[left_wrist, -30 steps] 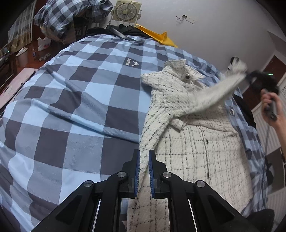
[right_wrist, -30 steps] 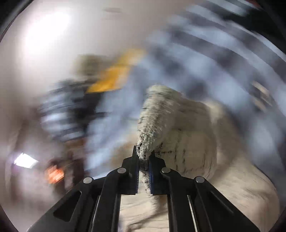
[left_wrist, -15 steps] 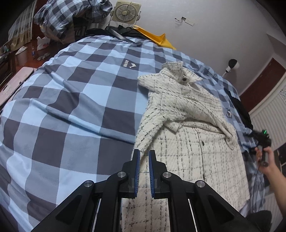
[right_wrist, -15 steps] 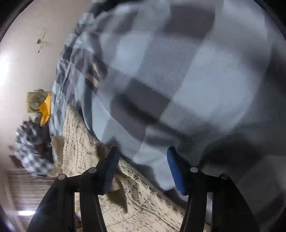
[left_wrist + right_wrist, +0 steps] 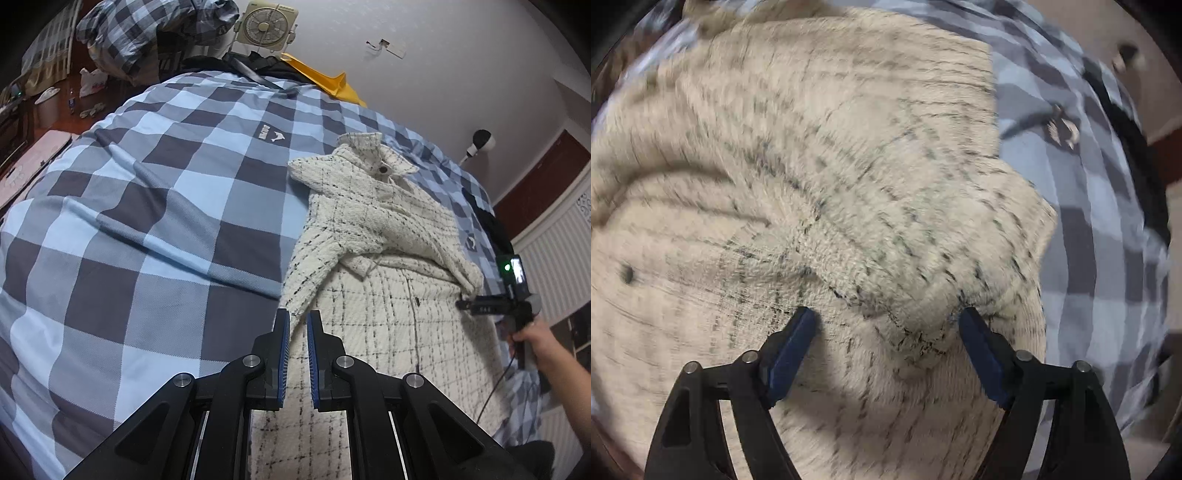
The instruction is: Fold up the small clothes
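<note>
A cream tweed jacket [image 5: 384, 266] with thin black checks lies on a blue checked bedspread [image 5: 147, 229], collar at the far end, both sleeves folded across the chest. My left gripper [image 5: 295, 323] is shut on the jacket's left edge. My right gripper [image 5: 888, 319] is open, its jaws wide apart just over the folded right sleeve cuff [image 5: 923, 321] and holding nothing. It also shows in the left wrist view [image 5: 495, 304] at the jacket's right side, held by a hand.
A second checked quilt [image 5: 147, 33] is heaped at the bed's far left. A box fan [image 5: 266, 26] and a yellow object [image 5: 325, 83] stand against the white wall. A camera on a stand [image 5: 480, 142] is at the right. Dark clothing [image 5: 491, 229] lies at the right edge.
My right gripper carried the right sleeve across the jacket's chest, laid it down and opened. It now hovers over the cuff. My left gripper stayed shut on the jacket's edge.
</note>
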The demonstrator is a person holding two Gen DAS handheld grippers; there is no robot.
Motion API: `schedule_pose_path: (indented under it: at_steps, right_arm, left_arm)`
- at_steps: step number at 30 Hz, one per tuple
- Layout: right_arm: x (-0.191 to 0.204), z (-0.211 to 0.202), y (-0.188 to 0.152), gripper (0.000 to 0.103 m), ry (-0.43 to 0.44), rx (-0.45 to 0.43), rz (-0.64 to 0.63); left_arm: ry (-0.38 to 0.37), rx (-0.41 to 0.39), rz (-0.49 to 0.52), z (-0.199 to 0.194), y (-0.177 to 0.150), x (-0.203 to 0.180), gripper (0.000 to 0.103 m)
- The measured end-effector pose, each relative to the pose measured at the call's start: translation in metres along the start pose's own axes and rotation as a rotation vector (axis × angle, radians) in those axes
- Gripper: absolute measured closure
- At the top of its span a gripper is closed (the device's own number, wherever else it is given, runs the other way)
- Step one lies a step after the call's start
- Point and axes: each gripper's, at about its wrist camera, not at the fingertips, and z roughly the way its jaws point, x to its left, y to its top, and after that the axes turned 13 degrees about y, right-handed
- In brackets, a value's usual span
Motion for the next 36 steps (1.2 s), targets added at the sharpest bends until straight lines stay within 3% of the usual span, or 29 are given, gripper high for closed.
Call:
schedule_pose_path:
  at_steps: [1,3,4,8,9,10,11,13,14,16,18,23,26,28,31,33,34,36]
  right_arm:
    - [-0.006,-0.003,0.0,0.08,0.034,-0.002,0.016]
    - [-0.024,-0.023,0.01,0.084,0.146,-0.024,0.112]
    - [-0.04,-0.046,0.018,0.084,0.248,-0.084,0.161]
    - [-0.101,-0.113,0.063,0.082,0.348,-0.318,0.31]
    - [-0.125,-0.124,0.074,0.067,0.4,-0.399,0.384]
    - [-0.148,-0.129,0.082,0.034,0.424,-0.456,0.469]
    - [-0.153,-0.135,0.086,0.018,0.408,-0.466,0.549]
    - [-0.186,-0.138,0.086,0.014,0.328,-0.48,0.794]
    - [-0.191,-0.145,0.078,0.014,0.31,-0.537,0.875]
    - [-0.17,-0.151,0.078,0.014,0.241,-0.554,0.807]
    - [-0.126,-0.133,0.092,0.014,0.198,-0.437,0.635]
    - [-0.014,-0.07,0.113,0.014,0.277,-0.267,0.337]
    - [0.044,-0.038,0.125,0.014,0.256,-0.178,0.18]
    - [0.07,-0.01,0.132,0.014,0.196,-0.117,0.105]
    - [0.066,0.017,0.132,0.015,0.151,-0.042,0.094]
    - [0.041,0.015,0.131,0.016,0.158,-0.083,0.126]
    - [0.023,0.009,0.132,0.016,0.111,-0.113,0.152]
    - [-0.033,-0.003,0.13,0.016,-0.106,-0.134,0.235]
  left_arm:
    - [0.004,0.003,0.004,0.0,-0.001,-0.001,0.096]
    - [0.005,0.008,0.008,0.001,-0.001,-0.002,0.095]
    - [0.003,0.007,0.008,0.001,0.0,-0.003,0.096]
    - [0.01,0.004,0.031,0.002,0.001,-0.01,0.096]
    - [0.016,0.007,0.042,0.004,0.0,-0.012,0.096]
    - [0.027,0.013,0.058,0.005,-0.001,-0.015,0.096]
    - [0.036,0.016,0.069,0.006,-0.002,-0.016,0.095]
    - [0.058,0.028,0.098,0.009,-0.006,-0.02,0.095]
    - [0.061,0.037,0.109,0.011,-0.007,-0.022,0.095]
    - [0.059,0.065,0.135,0.018,-0.01,-0.028,0.095]
    - [0.057,0.097,0.171,0.028,-0.015,-0.036,0.096]
    - [0.093,0.185,0.261,0.057,-0.036,-0.052,0.095]
    - [0.168,0.254,0.275,0.078,-0.049,-0.045,0.095]
    - [0.157,0.28,0.253,0.087,-0.055,-0.036,0.096]
    - [0.105,0.277,0.192,0.086,-0.056,-0.021,0.096]
    - [0.065,0.287,0.118,0.086,-0.054,-0.007,0.096]
    - [0.042,0.295,0.074,0.087,-0.053,0.001,0.096]
    - [0.063,0.29,0.036,0.085,-0.05,0.013,0.096]
